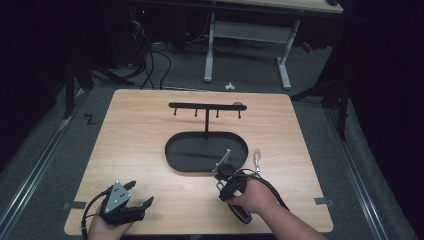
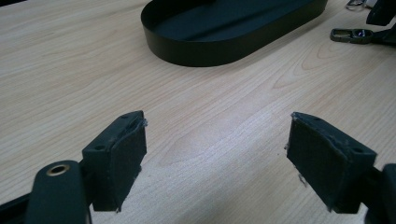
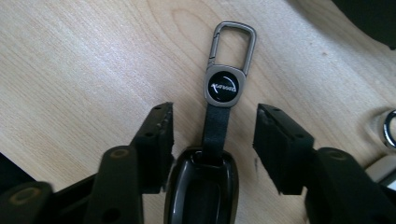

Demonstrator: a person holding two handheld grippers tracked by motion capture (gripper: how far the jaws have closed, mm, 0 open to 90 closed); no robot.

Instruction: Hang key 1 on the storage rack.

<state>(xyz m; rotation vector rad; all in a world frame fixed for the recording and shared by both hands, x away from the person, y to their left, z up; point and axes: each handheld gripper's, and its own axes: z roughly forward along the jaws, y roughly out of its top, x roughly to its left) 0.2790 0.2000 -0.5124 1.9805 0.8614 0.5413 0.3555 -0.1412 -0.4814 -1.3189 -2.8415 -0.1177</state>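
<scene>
- the right gripper (image 3: 212, 135) points down at the wooden table (image 1: 140, 145), just in front of the black oval tray (image 1: 175, 150); in the high view the right gripper (image 1: 226, 176) is in the person's right hand (image 1: 255, 196).
- its jaws stand apart, one on each side of a black car key fob (image 3: 203, 186) that lies flat on the table; the pads do not touch it.
- a short black strap (image 3: 217, 123) runs from the fob to a round logo badge (image 3: 222, 87) and a grey metal clip (image 3: 233, 39), all resting on the wood.
- a silver carabiner (image 1: 257, 159) lies beside the tray's right end.
- a black stand with a hook bar (image 1: 206, 106) rises from the tray.
- the left gripper (image 2: 215, 154) rests low over bare wood near the front left corner, well apart from the tray, jaws wide apart with nothing between them.
</scene>
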